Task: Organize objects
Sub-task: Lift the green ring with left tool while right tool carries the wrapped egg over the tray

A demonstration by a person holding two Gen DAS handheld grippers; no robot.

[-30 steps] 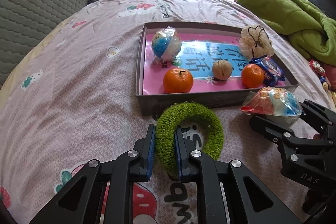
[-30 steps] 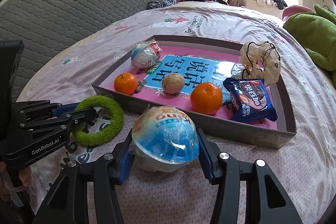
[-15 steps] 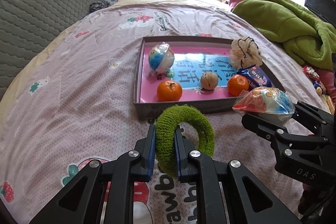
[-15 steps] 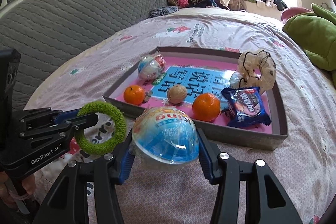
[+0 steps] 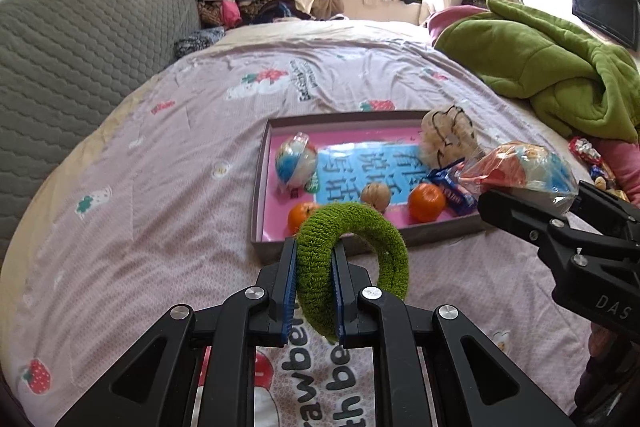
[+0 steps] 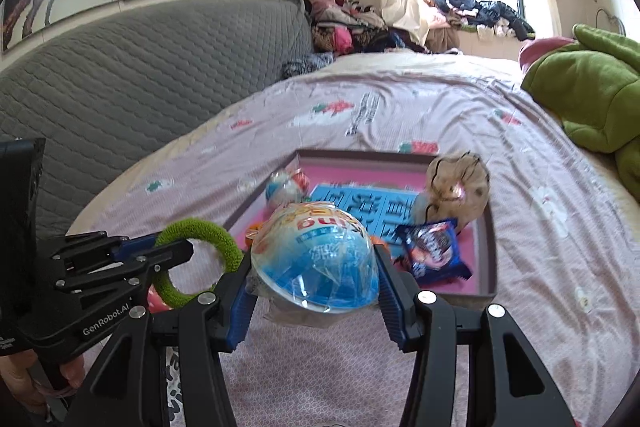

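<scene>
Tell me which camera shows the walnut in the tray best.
The left wrist view: the walnut sits in plain sight on the tray, between the two oranges. In the right wrist view the wrapped dome-shaped snack in the right tongs hides it completely.

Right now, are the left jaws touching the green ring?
Touching. In the left wrist view the left gripper has both blue pads pressed against the green ring, pinching its band with no gap.

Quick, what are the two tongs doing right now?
Left tongs: shut on the green fuzzy ring.
Right tongs: shut on the wrapped blue dome toy.
</scene>
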